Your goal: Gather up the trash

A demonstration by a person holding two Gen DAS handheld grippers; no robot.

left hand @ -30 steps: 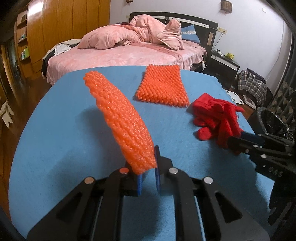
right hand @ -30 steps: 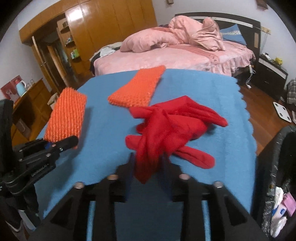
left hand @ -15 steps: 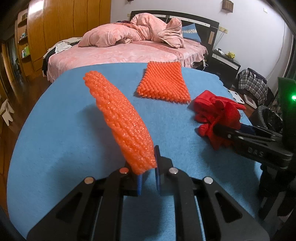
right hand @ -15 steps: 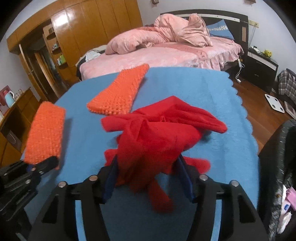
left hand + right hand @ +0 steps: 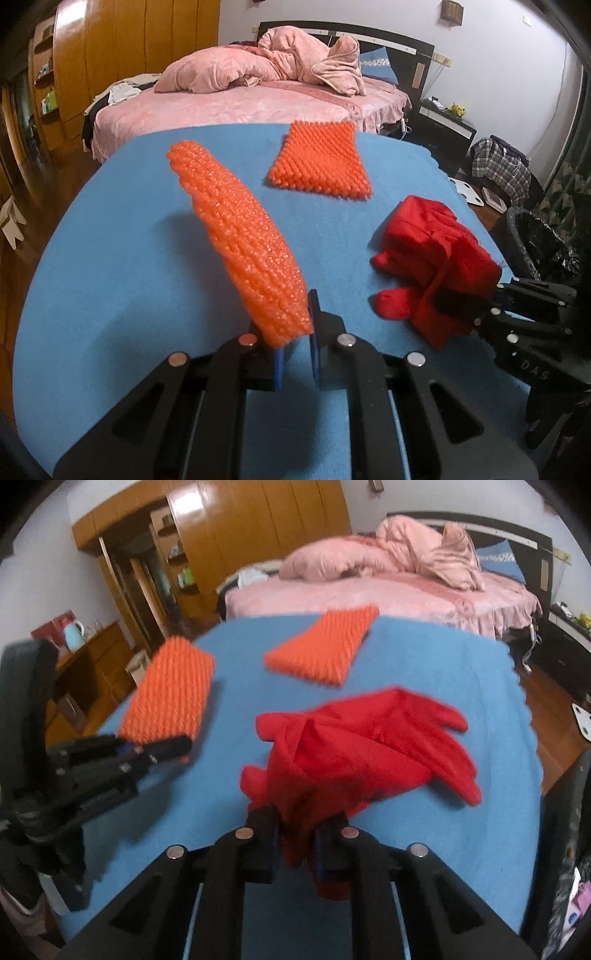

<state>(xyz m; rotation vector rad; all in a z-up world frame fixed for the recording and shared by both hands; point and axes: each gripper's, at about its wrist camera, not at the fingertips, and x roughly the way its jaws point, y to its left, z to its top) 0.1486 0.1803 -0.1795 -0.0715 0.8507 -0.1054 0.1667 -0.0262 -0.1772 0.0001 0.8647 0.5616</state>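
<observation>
My left gripper [image 5: 295, 347] is shut on one end of an orange knobbly foam sheet [image 5: 240, 236], which it holds raised above the blue table [image 5: 110, 280]. My right gripper [image 5: 295, 845] is shut on a bunch of red gloves [image 5: 354, 749] and lifts them off the table. The gloves also show in the left wrist view [image 5: 432, 258], with the right gripper [image 5: 476, 306] beside them. The held sheet [image 5: 166, 698] and the left gripper [image 5: 147, 753] show in the right wrist view. A second orange foam sheet [image 5: 321, 162] lies flat further back [image 5: 321, 650].
A bin with a black liner [image 5: 535, 243] stands off the table's right edge, and its rim shows in the right wrist view [image 5: 569, 834]. A pink bed [image 5: 258, 99] is behind the table. Wooden wardrobes [image 5: 221, 546] are at the left.
My right gripper has shut on the red gloves and lifted them, bunching them up. My left gripper keeps hold of the orange sheet and has hardly moved.
</observation>
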